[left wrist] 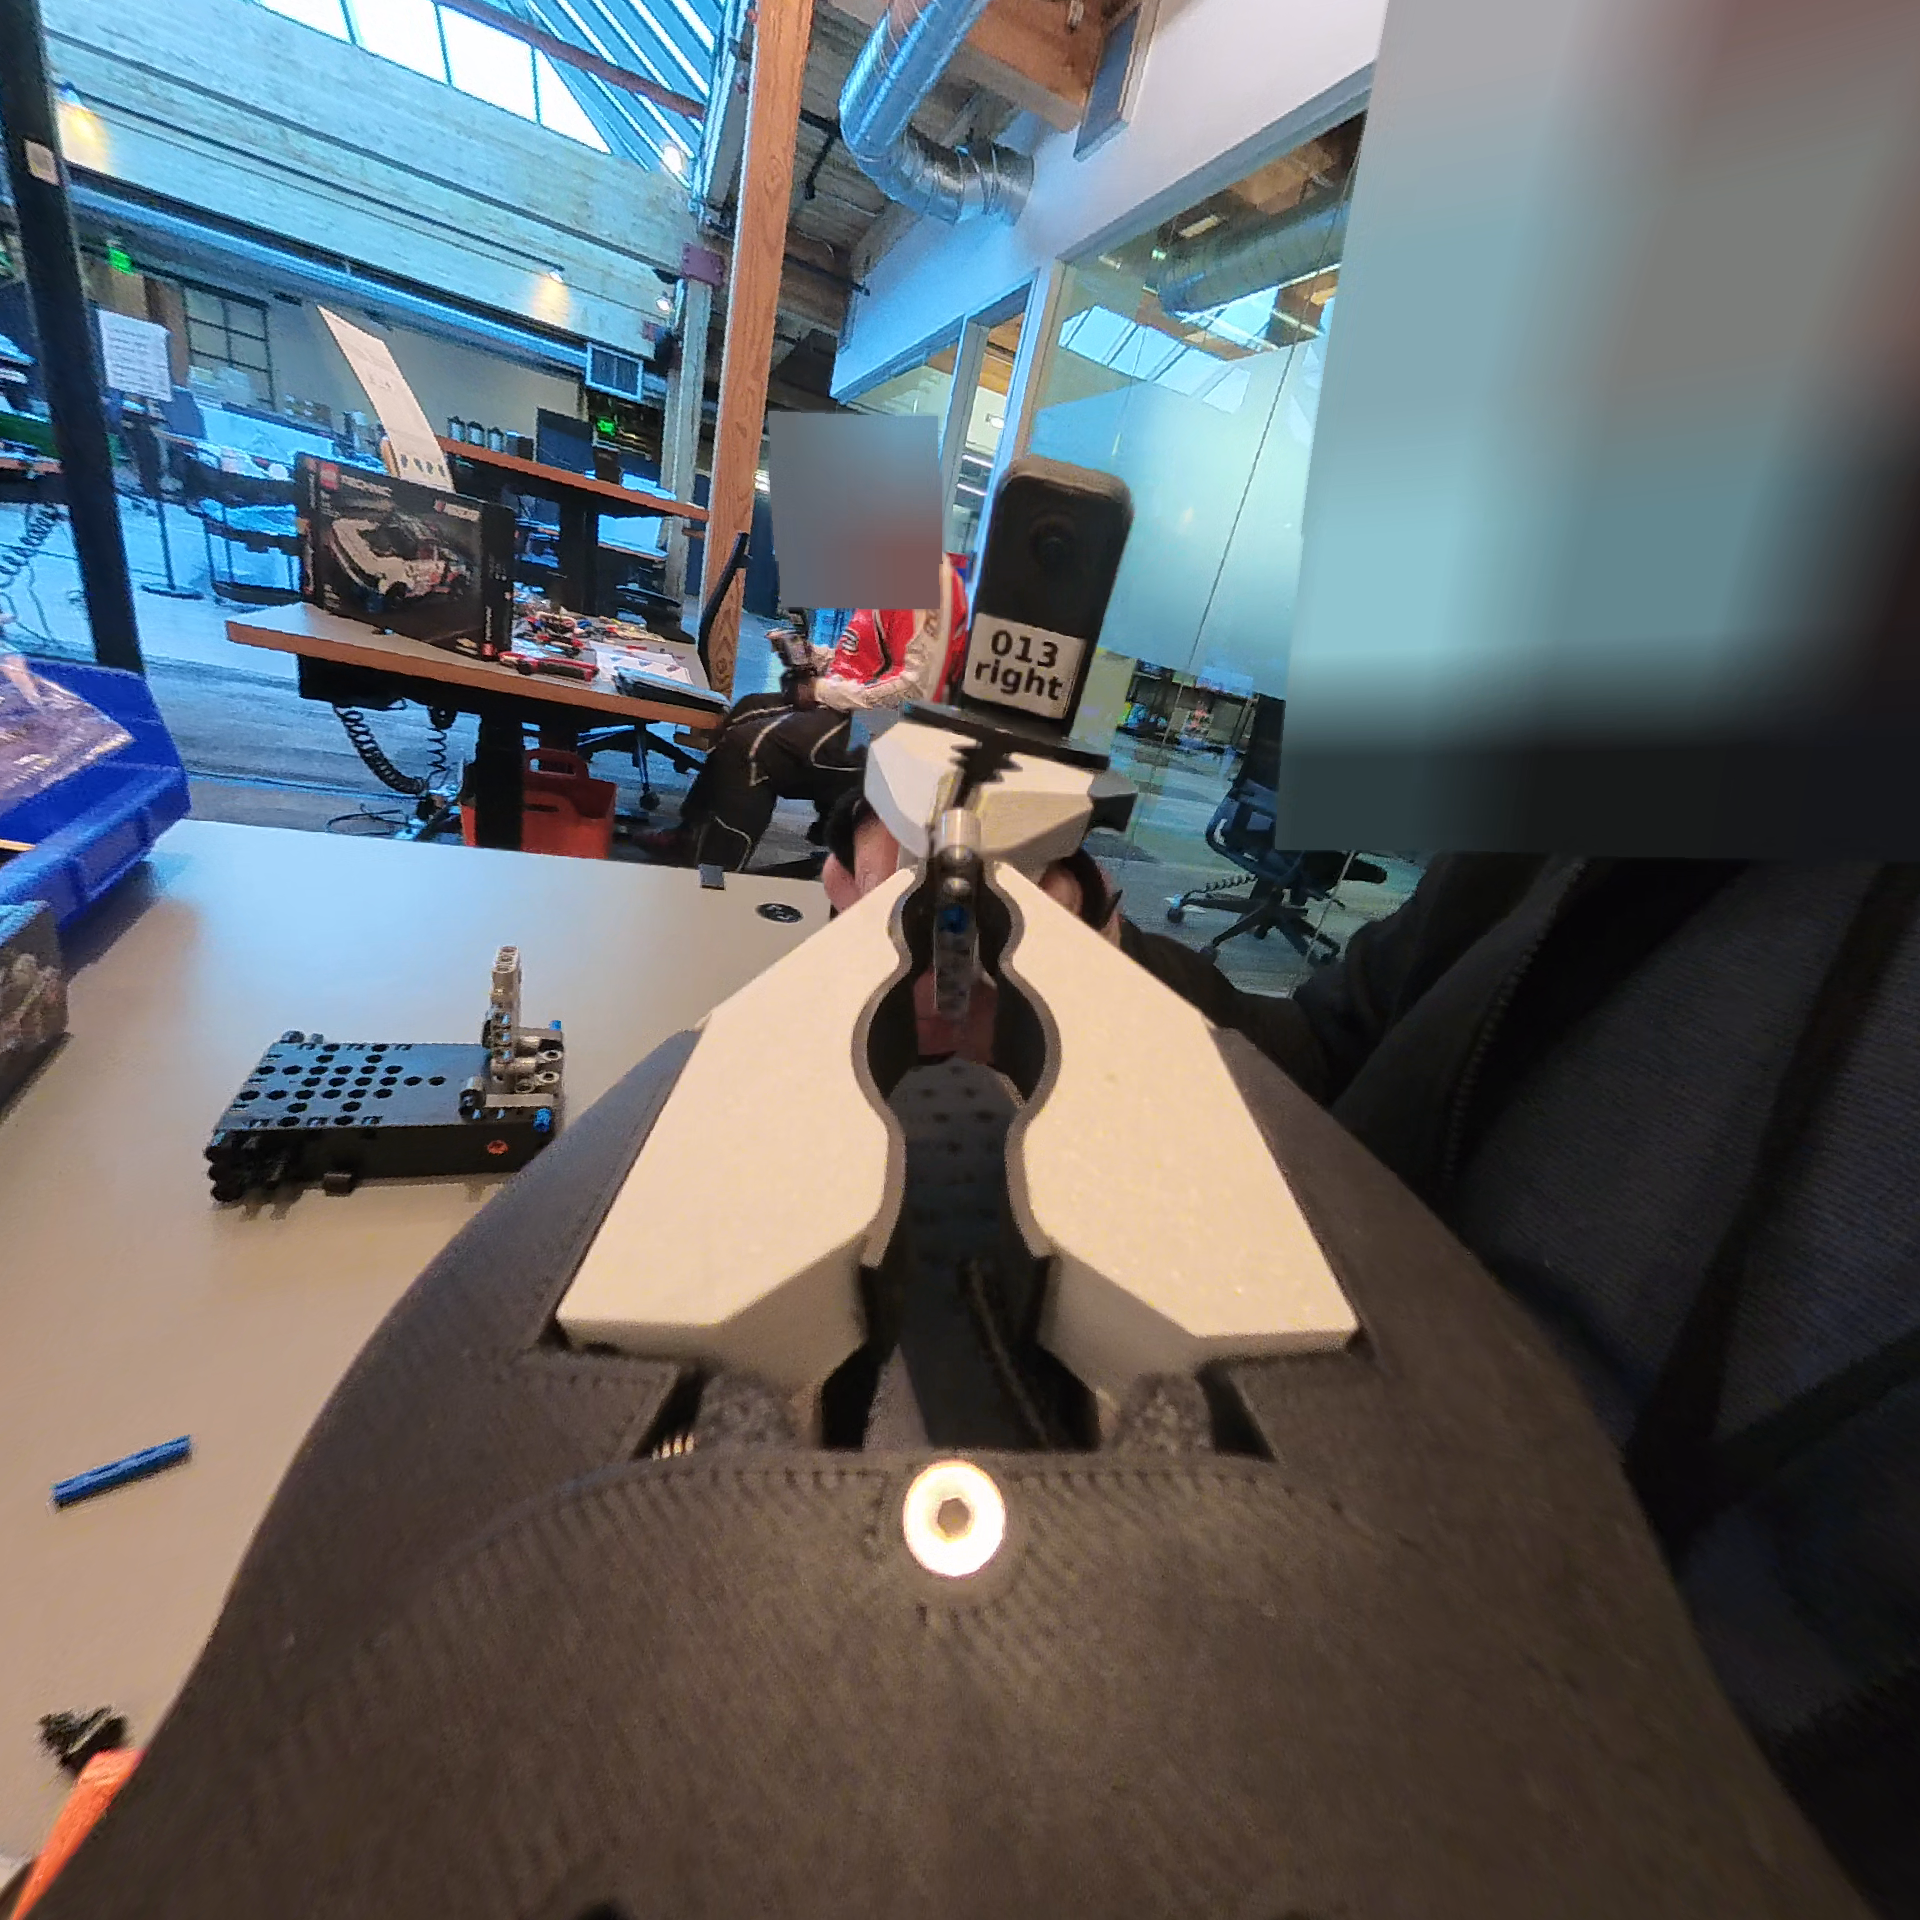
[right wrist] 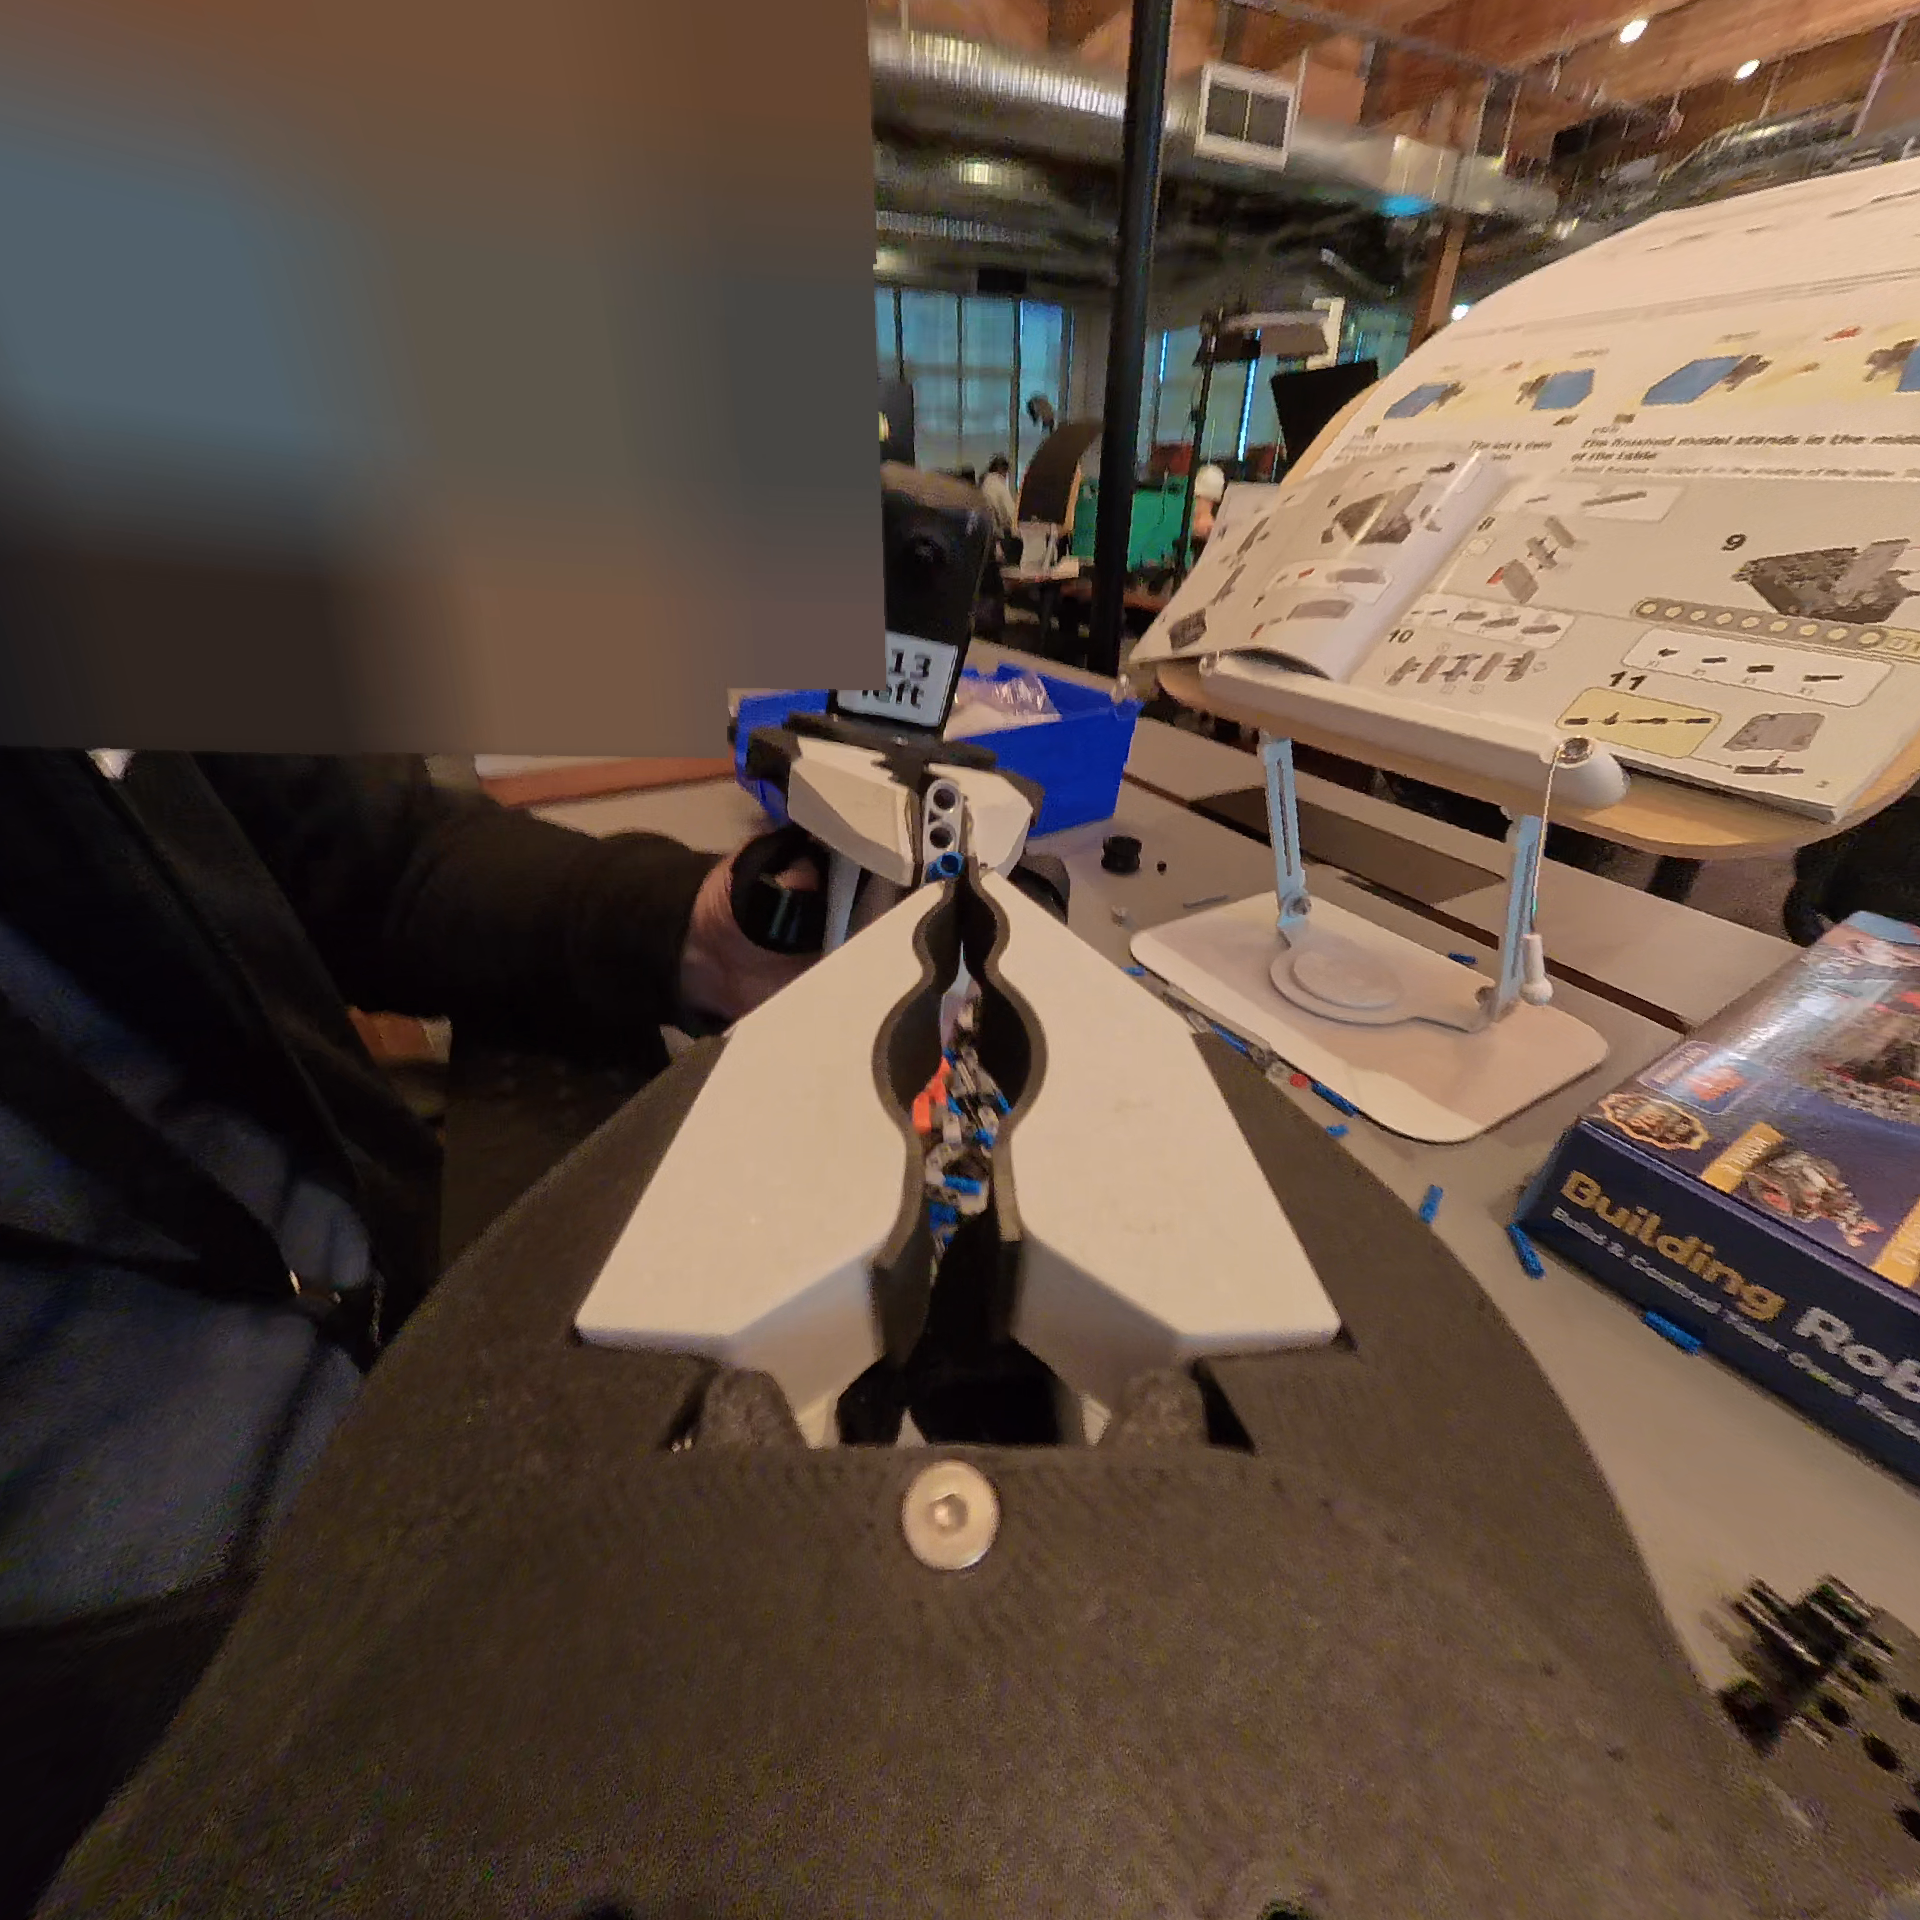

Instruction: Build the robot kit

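My left gripper is shut on a thin grey beam with holes, held upright in the air above the table. A blue pin sits in the beam. The right wrist view shows the same beam pinched in the left gripper, with the blue pin at its lower end. My right gripper faces the left one with its tips closed, right at that blue pin. I cannot tell whether the tips pinch it. The right gripper also shows in the left wrist view.
A black perforated assembly with a grey upright and a loose blue axle lie on the grey table. A blue bin, an instruction booklet on a white stand, a blue box and scattered small parts are nearby. My left and right fingertips are right by each other.
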`<state>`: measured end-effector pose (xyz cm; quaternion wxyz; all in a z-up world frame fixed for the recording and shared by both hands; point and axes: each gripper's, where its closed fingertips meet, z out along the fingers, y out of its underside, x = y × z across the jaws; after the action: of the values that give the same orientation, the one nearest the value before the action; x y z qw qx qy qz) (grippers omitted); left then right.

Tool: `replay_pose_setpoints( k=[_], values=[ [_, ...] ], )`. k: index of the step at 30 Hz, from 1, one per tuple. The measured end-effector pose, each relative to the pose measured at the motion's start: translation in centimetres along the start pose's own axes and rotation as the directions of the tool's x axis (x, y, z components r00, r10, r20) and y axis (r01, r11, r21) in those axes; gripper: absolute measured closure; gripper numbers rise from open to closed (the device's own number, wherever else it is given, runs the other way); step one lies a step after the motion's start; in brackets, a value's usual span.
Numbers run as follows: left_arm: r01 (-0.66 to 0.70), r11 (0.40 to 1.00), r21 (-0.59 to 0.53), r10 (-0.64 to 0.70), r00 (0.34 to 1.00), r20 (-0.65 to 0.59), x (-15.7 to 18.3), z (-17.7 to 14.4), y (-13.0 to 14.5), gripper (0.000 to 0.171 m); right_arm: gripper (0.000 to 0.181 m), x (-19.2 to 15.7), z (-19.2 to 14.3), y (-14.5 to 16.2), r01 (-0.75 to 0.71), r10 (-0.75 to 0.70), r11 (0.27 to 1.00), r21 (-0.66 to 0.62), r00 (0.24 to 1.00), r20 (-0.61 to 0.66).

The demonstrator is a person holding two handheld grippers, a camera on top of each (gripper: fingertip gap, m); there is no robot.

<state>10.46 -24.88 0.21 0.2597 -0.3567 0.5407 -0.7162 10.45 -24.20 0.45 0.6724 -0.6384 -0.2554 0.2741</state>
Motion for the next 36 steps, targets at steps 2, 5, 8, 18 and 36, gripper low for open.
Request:
replay_pose_setpoints(
  k=[2,5,8,18,36],
  values=[
    [0.009,1.000,-0.016,-0.009,1.000,0.005,-0.2,-0.3,0.2,0.166,0.181,0.2,-0.3,-0.2,-0.033,0.033,0.999,0.036,0.999,0.006],
    [0.019,1.000,-0.023,-0.019,1.000,-0.013,0.1,0.0,0.4,0.166,0.181,0.0,0.0,0.4,-0.034,0.034,0.999,0.011,0.999,0.016],
    [-0.005,0.999,-0.050,0.005,1.000,-0.002,0.2,0.3,0.8,0.166,0.181,0.2,-0.4,0.2,-0.073,0.072,0.997,0.040,0.997,0.027],
    [-0.058,0.995,-0.086,0.059,0.998,0.012,0.2,0.5,1.0,0.166,0.177,0.0,-1.6,0.0,-0.115,0.113,0.993,0.028,0.991,0.075],
    [-0.138,0.980,-0.141,0.141,0.990,0.007,0.9,1.3,1.6,0.166,0.177,-1.3,-1.3,0.5,-0.100,0.104,0.994,-0.039,0.988,0.112]
  ],
)
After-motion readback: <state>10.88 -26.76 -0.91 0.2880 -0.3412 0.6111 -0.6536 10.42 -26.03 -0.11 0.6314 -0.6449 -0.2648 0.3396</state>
